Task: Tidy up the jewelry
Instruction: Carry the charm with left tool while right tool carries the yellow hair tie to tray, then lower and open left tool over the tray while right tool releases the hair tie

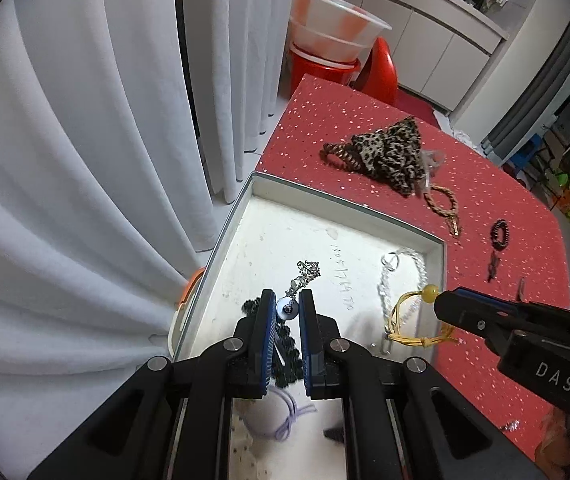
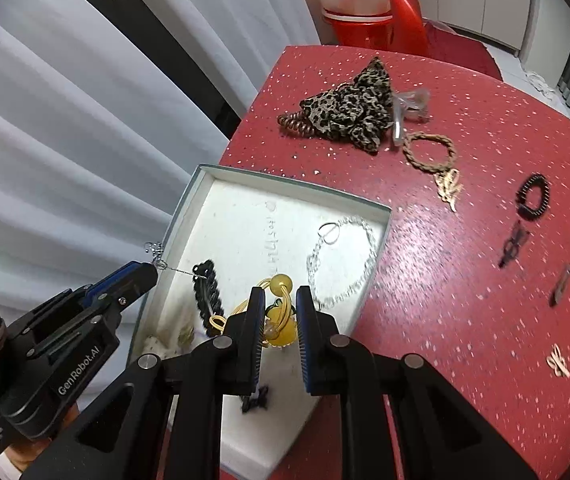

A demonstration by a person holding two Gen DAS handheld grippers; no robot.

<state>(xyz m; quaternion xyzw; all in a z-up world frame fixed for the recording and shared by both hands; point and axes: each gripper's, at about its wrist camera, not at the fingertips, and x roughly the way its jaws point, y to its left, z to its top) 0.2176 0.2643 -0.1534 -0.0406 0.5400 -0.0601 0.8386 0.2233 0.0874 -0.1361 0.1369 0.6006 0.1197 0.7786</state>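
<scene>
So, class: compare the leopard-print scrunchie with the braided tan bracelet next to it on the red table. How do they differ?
The leopard-print scrunchie is bulky, bunched fabric with dark spots; the braided tan bracelet is a thin, plain-coloured cord. The scrunchie lies crumpled in a heap, while the bracelet lies flat as an open ring. The bracelet has pale charms at one end; the scrunchie shows none. Both rest on the red table, outside the white box.

a silver pendant (image 1: 287,309) and a yellow beaded cord (image 2: 275,312) are hanging over the white box (image 1: 405,227), its clear chain (image 1: 401,280) lying at three o'clock.
</scene>
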